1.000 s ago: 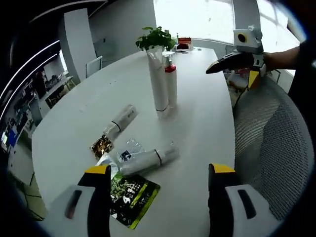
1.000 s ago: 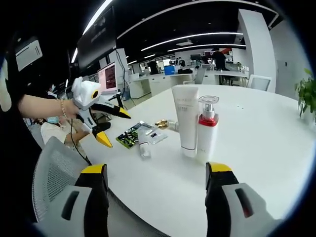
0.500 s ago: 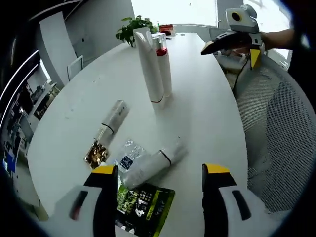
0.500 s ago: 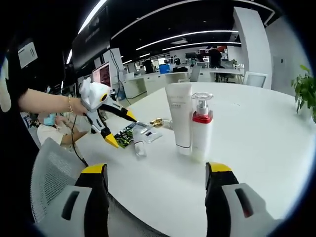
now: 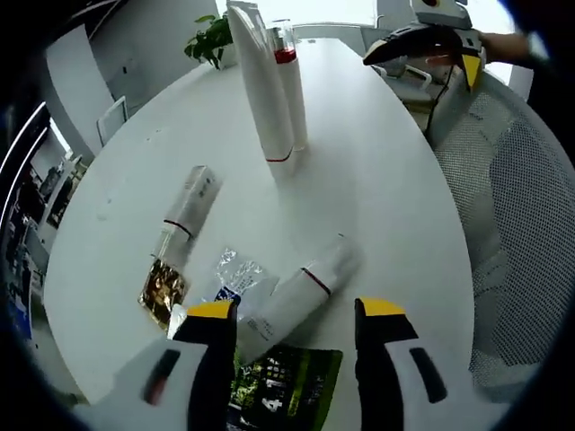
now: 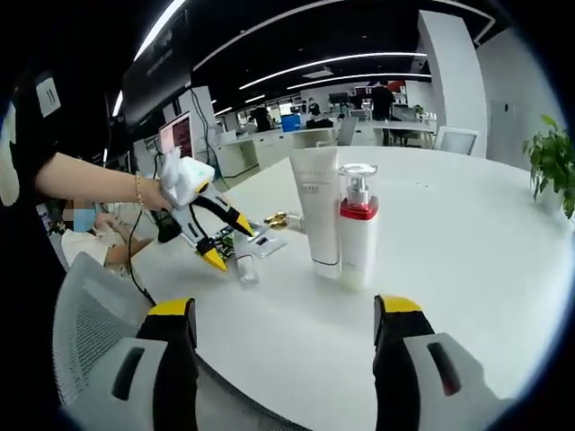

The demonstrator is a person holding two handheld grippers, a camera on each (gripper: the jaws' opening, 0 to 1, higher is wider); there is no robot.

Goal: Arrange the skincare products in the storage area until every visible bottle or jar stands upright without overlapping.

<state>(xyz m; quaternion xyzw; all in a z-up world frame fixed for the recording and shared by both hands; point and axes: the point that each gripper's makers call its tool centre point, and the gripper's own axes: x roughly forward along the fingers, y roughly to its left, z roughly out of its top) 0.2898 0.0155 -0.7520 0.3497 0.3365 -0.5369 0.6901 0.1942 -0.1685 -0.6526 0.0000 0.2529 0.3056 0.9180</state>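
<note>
Left gripper view. My left gripper [image 5: 289,314] hangs over the near end of the white table [image 5: 386,197], jaws spread wide and holding nothing. Between the jaws lies a white tube with a red band [image 5: 301,292], on its side, its lower end overlapping a green sachet [image 5: 283,391]. Just beside it — a clear silvery packet [image 5: 235,269] and a gold foil packet [image 5: 162,289]. A second white tube [image 5: 187,208] lies flat, further up the table. Well beyond, a tall white tube [image 5: 262,90] stands upright, touching or just beside a pump bottle with a red collar [image 5: 289,85]. A potted plant [image 5: 208,38] sits at the far edge. My right gripper [image 5: 422,40] shows at upper right.

Right gripper view. My right gripper [image 6: 283,314] is wide open and empty, above a mesh chair [image 6: 81,332]. The tall tube [image 6: 316,211] and pump bottle [image 6: 357,224] stand side by side; the left gripper [image 6: 220,233] hovers over the lying items.
</note>
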